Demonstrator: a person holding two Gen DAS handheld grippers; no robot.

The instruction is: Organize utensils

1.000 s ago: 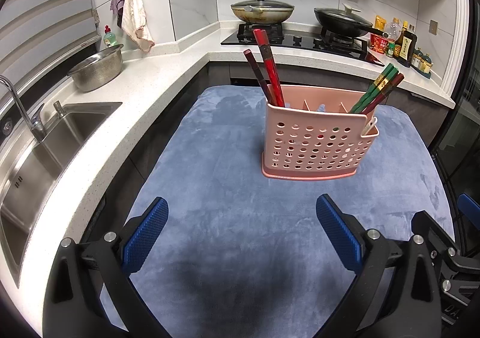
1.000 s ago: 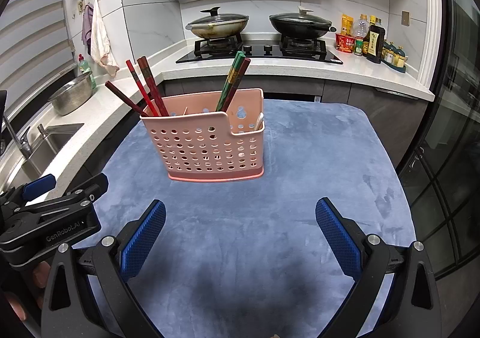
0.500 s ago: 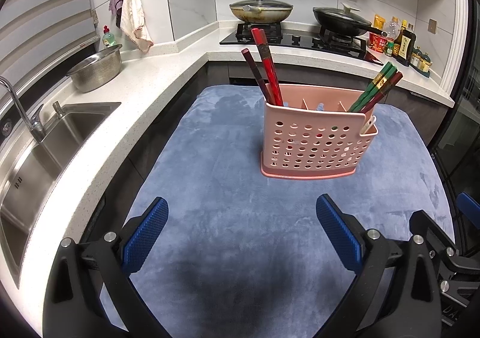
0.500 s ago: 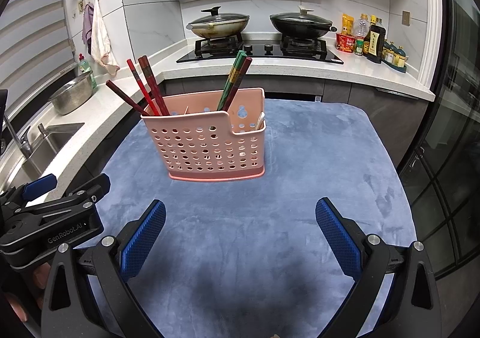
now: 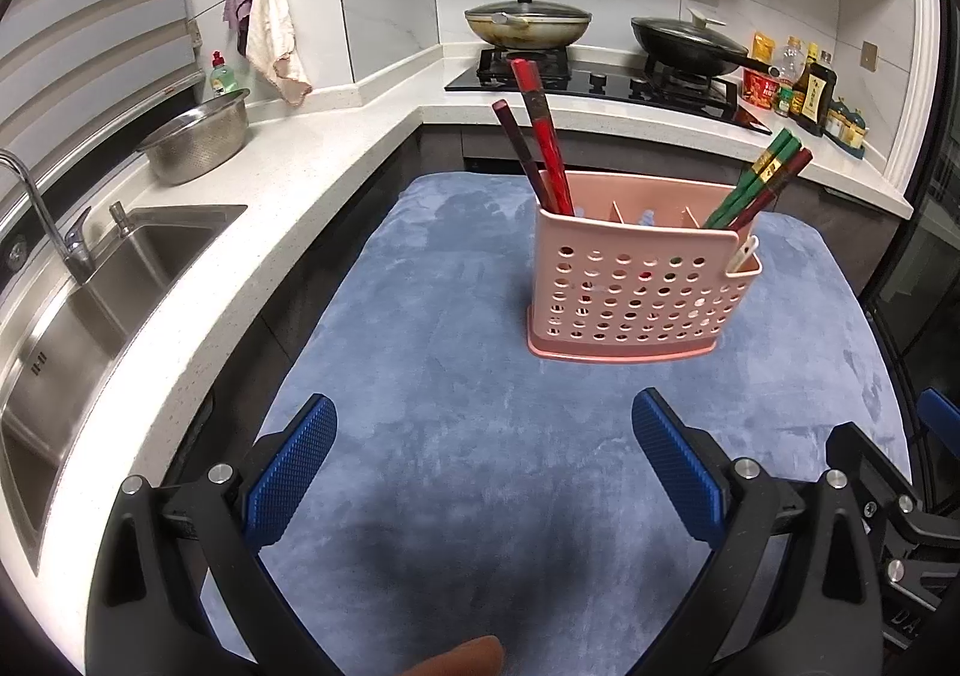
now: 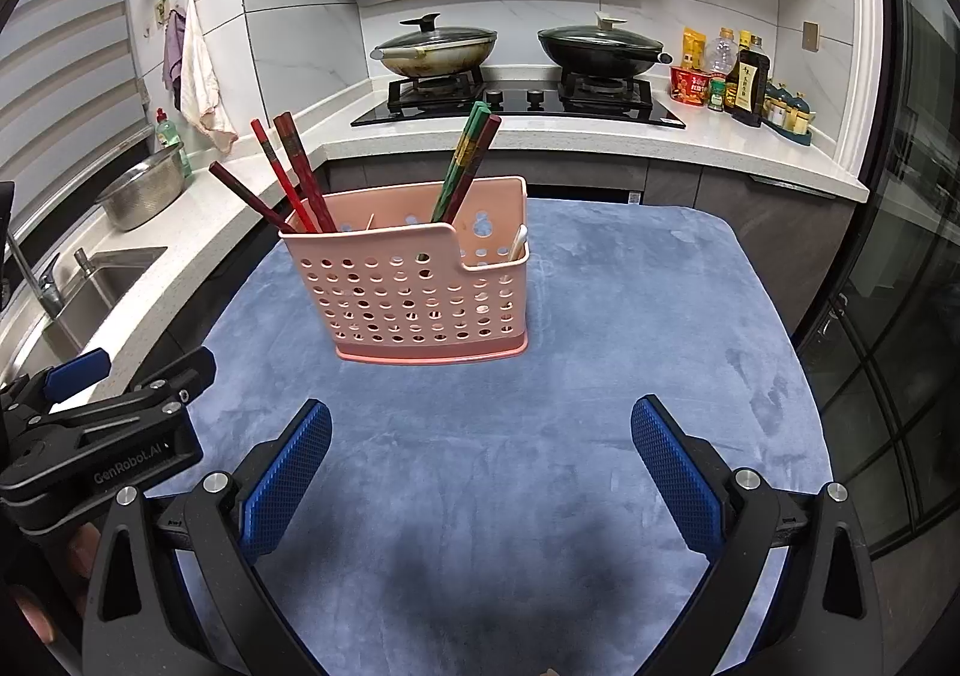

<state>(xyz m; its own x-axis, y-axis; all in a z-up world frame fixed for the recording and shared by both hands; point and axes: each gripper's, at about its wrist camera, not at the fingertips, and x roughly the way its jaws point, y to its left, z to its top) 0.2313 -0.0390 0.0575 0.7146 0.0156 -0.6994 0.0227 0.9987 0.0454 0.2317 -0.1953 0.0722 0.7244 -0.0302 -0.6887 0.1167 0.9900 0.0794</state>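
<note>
Risk-weighing from nearest to farthest, judged only from how things lie. Hovering low over the soft grey-blue plush mat (image 6: pixel 600 316): left gripper (image 5: pixel 483 466) with blue textured pads (image 5: pixel 291 472) spread wide apart and gripping nothing; right gripper (image 6: pixel 480 466) likewise gaping, pads (image 6: pixel 675 472) clear of everything, the left tool's black body showing at the lower left of the right view. Standing upright mid-mat, well ahead of both tools: perforated pink plastic utensil caddy (image 5: pixel 642 292), holding dark red lacquered chopsticks (image 5: pixel 537 136) fanned out in its left-end compartment, green-and-red chopsticks (image 6: pixel 465 166) leaning in a compartment toward its right end, and a pale white utensil handle (image 5: pixel 744 253) poking from the low right-end pocket. Nothing loose lying on the mat, so sorting probably nearly done or regrouping pending. Possibly going wrong: tipping or sliding the light caddy by pulling a leaning stick sideways rather than along its own line; pinching two sticks while aiming for one; dragging neighbours out; catching a tip on a divider. Beyond, not reachable hazards for now: white stone counter (image 5: pixel 288 178), steel colander bowl (image 5: pixel 198 142), lidded pans (image 6: pixel 435 46) on the hob.
</note>
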